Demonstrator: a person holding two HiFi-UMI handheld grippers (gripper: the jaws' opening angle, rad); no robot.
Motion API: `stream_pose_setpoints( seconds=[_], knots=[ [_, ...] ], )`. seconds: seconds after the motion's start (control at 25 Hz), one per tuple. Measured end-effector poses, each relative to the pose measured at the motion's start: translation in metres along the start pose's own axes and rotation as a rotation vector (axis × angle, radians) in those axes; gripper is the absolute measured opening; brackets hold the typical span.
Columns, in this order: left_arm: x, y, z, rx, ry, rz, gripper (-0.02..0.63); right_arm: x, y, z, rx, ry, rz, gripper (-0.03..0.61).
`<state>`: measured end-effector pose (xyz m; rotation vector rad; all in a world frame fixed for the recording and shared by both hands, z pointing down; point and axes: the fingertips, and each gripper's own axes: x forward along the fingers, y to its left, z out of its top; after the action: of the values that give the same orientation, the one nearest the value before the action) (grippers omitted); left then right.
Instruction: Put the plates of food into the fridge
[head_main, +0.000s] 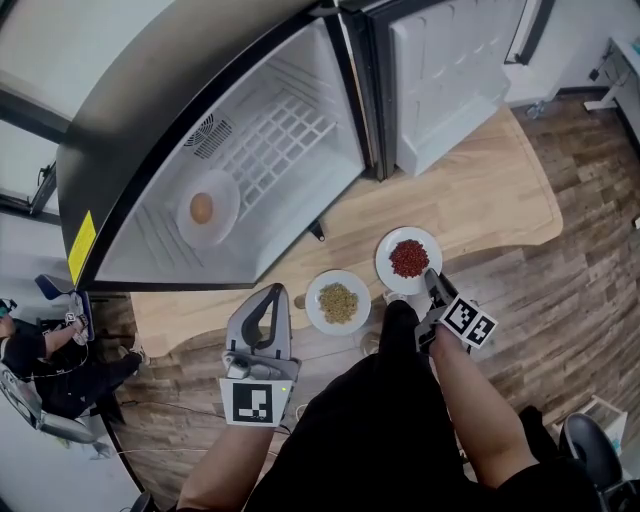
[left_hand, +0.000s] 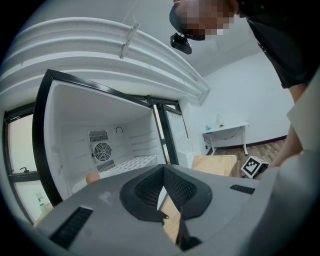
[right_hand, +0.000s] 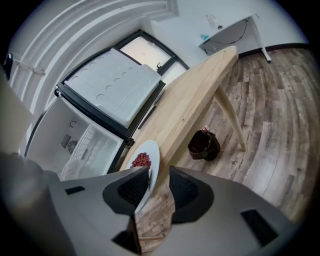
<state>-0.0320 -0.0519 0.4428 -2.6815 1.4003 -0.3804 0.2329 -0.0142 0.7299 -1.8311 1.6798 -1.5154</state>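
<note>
White round plate (head_main: 386, 262) heaped with small red bits of food is what matters right now. It sits on the pale wooden surface (head_main: 480, 190), towards its near right edge, and its near rim is already slotted between the jaws of the right hand-held gripper (head_main: 428, 282). From the right gripper view the jaws stand wide apart. The thin rim rests against one pad with a clear gap to the other, so I'd say it isn't clamped yet. The plate is round, so there's no long axis to fuss over, and it lies just beyond that hand-held gripper, edge-on to the jaws. The open fridge (head_main: 130, 150) is off to the far left. To my eye the coming move is close, lift level, then swing left. A second white plate (head_main: 316, 300) of tan-green grainy stuff sits just left of the red one, and the left hand-held gripper (head_main: 275, 293) is the nearer one to it. That one looks pinched together at the tips, with nothing in it. Inside the fridge there's smooth white plastic, a white wire shelf (head_main: 275, 150), and another white plate (head_main: 222, 215) carrying something round and brown. Glazed plates look slippery, so a shallow bite on the rim could let it tip.
</note>
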Motion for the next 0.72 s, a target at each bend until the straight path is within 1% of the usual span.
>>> stream_pose_setpoints(
  seconds=[0.08,0.12,0.28,0.4,0.52,0.72],
  knots=[
    [0.003,0.0,0.0,0.0,0.001,-0.003,0.003,0.0,0.004,-0.003,-0.015,0.017,0.015,0.123],
    [0.005,0.0,0.001,0.0,-0.003,-0.004,0.003,-0.001,0.006,-0.004,-0.024,0.024,0.019,0.087],
    [0.008,-0.003,0.006,-0.009,-0.02,-0.005,0.005,-0.009,0.012,-0.001,-0.01,0.023,0.034,0.068],
    [0.005,-0.001,0.011,-0.021,-0.03,0.002,0.004,-0.017,0.026,0.003,-0.01,0.008,0.064,0.049],
    [0.003,0.001,0.015,-0.025,-0.048,0.005,0.003,-0.026,0.041,0.01,0.018,-0.012,0.095,0.032],
    [-0.007,0.008,0.016,-0.035,-0.062,0.035,0.005,-0.034,0.067,0.024,0.021,-0.018,0.133,0.032]
  ],
)
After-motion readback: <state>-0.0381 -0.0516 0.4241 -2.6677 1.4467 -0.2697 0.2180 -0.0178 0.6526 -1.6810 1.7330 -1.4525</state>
